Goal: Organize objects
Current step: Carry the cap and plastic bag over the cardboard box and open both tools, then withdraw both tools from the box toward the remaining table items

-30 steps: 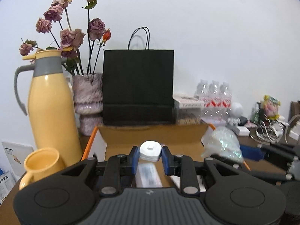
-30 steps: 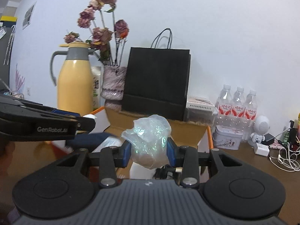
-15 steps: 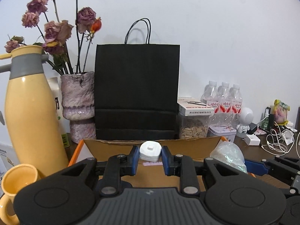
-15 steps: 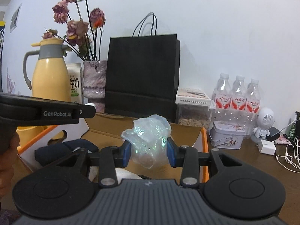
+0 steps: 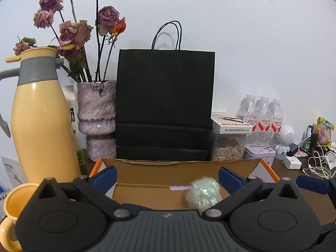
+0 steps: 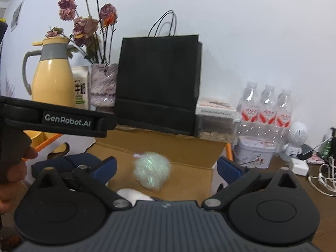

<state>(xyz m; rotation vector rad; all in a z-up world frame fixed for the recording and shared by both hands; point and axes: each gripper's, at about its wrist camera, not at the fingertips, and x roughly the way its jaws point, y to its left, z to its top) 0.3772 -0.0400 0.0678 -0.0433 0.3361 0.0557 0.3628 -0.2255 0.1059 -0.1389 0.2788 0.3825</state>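
An open cardboard box [image 5: 178,164] [image 6: 178,145] with orange edges lies under both grippers. My left gripper [image 5: 167,178] is opening, its blue pads wide apart with nothing between them. My right gripper [image 6: 167,169] is opening too. A crumpled iridescent plastic ball [image 6: 152,173] [image 5: 202,195] shows blurred in the gap, clear of both pads, over the box floor. In the right wrist view the left gripper's fingers [image 6: 100,124] reach in from the left, held by a hand [image 6: 12,168]. The small white cap is out of sight.
Behind the box stand a black paper bag [image 5: 166,105], a pink vase of dried roses [image 5: 96,115] and a yellow flask [image 5: 42,115]. A yellow mug [image 5: 14,205] is at the left. Water bottles [image 6: 266,109], a tin [image 6: 254,151] and cables [image 5: 319,163] crowd the right. Dark cloth [image 6: 63,163] lies in the box.
Both grippers went from shut to wide open. The white cap left the left jaws and dropped from view. The plastic ball left the right jaws and is dropping into the box.
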